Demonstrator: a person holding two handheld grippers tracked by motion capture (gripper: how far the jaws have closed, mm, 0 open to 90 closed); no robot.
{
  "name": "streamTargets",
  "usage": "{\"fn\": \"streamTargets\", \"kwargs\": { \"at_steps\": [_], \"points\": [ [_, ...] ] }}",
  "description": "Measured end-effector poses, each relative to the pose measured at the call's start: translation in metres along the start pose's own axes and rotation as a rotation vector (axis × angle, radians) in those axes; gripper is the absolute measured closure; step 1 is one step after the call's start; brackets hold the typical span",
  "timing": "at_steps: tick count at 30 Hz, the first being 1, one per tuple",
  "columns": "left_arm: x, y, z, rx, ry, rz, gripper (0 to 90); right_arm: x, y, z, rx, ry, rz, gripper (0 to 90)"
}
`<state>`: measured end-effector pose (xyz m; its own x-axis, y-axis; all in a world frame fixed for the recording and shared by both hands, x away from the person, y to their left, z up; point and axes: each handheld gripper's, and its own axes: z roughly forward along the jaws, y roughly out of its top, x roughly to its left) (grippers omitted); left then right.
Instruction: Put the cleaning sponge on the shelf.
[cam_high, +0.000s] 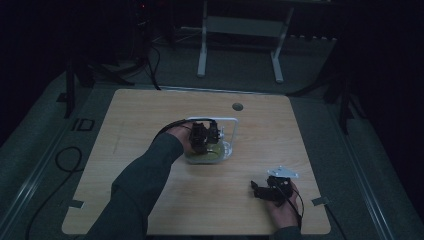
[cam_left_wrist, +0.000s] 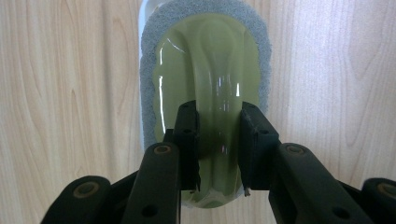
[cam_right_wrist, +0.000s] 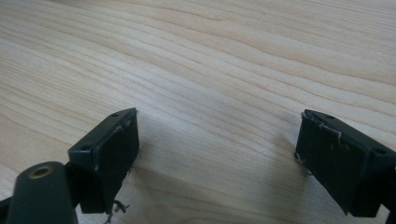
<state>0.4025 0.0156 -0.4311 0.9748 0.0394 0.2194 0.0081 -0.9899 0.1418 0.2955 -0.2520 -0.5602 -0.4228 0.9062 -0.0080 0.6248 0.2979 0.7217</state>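
Two grippers worked over the pale wooden table (cam_high: 150, 200). At the left, the left gripper (cam_left_wrist: 218, 140) had its jaws closed on the raised handle of a glossy olive-green scrubber (cam_left_wrist: 210, 70) with a grey, coarse sponge rim, near the table's middle. From above, dim light blurred it against a white frame (cam_high: 227, 122). Farther right, the right gripper (cam_right_wrist: 217, 154) hovered low, jaws spread wide over bare woodgrain.

You're working in a dim lab or test room: a bare wooden table (cam_high: 150, 115), cables (cam_high: 60, 160) trailing over grey carpet, a white desk frame (cam_high: 240, 30) behind
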Motion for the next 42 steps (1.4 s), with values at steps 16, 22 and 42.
{"fn": "streamTargets", "kwargs": {
  "at_steps": [16,22,42],
  "points": [
    [0.003,0.006,0.008,0.001,0.008,0.023,71.7,0.000,0.000,0.000,0.000,0.000,0.001,12.9],
    [0.005,0.010,0.011,-0.008,0.002,0.019,71.7,0.000,0.000,0.000,0.000,0.000,0.000,12.9],
    [0.011,0.014,0.013,-0.024,0.022,0.015,71.6,0.000,0.000,0.000,0.000,0.000,0.000,12.9]
  ]
}}
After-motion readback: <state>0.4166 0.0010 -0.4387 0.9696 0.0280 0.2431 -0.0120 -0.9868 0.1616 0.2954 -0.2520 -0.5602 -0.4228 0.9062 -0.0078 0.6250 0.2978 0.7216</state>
